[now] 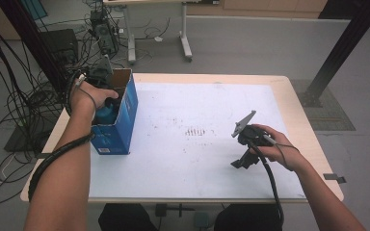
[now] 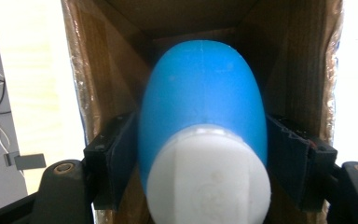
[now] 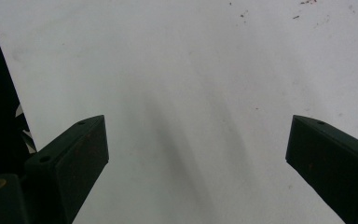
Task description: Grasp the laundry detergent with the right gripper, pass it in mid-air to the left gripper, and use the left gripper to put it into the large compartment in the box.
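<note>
White-capped blue bottle (image 2: 203, 140) pinched in left gripper (image 2: 200, 154) inside blue cardboard box (image 1: 125, 113); right gripper (image 3: 196, 154) spread above white tabletop (image 3: 191, 60).

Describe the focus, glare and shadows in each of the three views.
High view: even, soft lighting, slightly low resolution, white table sheet bright but not blown out. Left gripper view: the blue plastic bottle with a white cap is close and soft, its cap blurred, and the table beside the brown cardboard box is overexposed. Right gripper view: faint streaky shadows fall on the sheet between the black fingers, which look sharp.

text: none legible | blue box (image 1: 120, 126) label: too small to read
</note>
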`<state>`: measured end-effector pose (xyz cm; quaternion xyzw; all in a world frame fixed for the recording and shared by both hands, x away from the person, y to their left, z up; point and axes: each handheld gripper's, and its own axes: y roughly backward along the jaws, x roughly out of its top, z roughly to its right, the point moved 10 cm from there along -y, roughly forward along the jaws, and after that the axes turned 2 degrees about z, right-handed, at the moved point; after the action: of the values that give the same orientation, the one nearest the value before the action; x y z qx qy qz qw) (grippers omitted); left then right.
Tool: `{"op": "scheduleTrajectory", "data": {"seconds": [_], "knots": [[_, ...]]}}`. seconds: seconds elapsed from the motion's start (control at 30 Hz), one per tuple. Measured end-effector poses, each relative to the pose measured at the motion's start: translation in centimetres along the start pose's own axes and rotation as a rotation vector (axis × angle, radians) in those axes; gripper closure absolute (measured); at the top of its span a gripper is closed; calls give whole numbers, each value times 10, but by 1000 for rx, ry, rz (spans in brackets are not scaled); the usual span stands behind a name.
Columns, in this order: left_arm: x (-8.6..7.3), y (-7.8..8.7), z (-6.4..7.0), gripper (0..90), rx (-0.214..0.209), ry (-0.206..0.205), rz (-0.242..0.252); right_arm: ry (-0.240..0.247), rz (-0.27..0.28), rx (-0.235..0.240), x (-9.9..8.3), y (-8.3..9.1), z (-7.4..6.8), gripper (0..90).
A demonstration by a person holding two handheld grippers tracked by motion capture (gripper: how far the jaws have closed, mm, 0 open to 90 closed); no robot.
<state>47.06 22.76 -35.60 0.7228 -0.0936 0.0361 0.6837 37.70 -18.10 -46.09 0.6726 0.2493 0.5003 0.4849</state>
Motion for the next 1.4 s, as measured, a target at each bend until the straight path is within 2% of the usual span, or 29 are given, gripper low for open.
{"op": "scheduleTrajectory", "data": {"seconds": [0.1,0.17,0.47,0.57,0.83,0.97,1.23,1.27,1.4], "knots": [[0,4,-2,270,13,-4,1,4,0,2,0,0,0,54],[1,8,0,266,-2,-2,10,9,-2,2,0,0,0,54],[4,24,3,231,-7,-7,28,9,2,1,2,1,-1,54],[6,36,3,221,-16,-11,49,8,0,4,3,1,0,53],[8,55,4,189,3,-33,67,8,1,5,4,1,0,53],[8,66,9,169,-19,-42,81,10,0,7,4,1,-1,52],[9,88,17,120,-30,-68,102,7,-8,10,4,0,1,52],[10,97,22,117,-43,-77,113,10,-7,11,5,0,1,51],[10,107,29,96,-73,-85,130,9,-9,13,5,1,1,52]]}}
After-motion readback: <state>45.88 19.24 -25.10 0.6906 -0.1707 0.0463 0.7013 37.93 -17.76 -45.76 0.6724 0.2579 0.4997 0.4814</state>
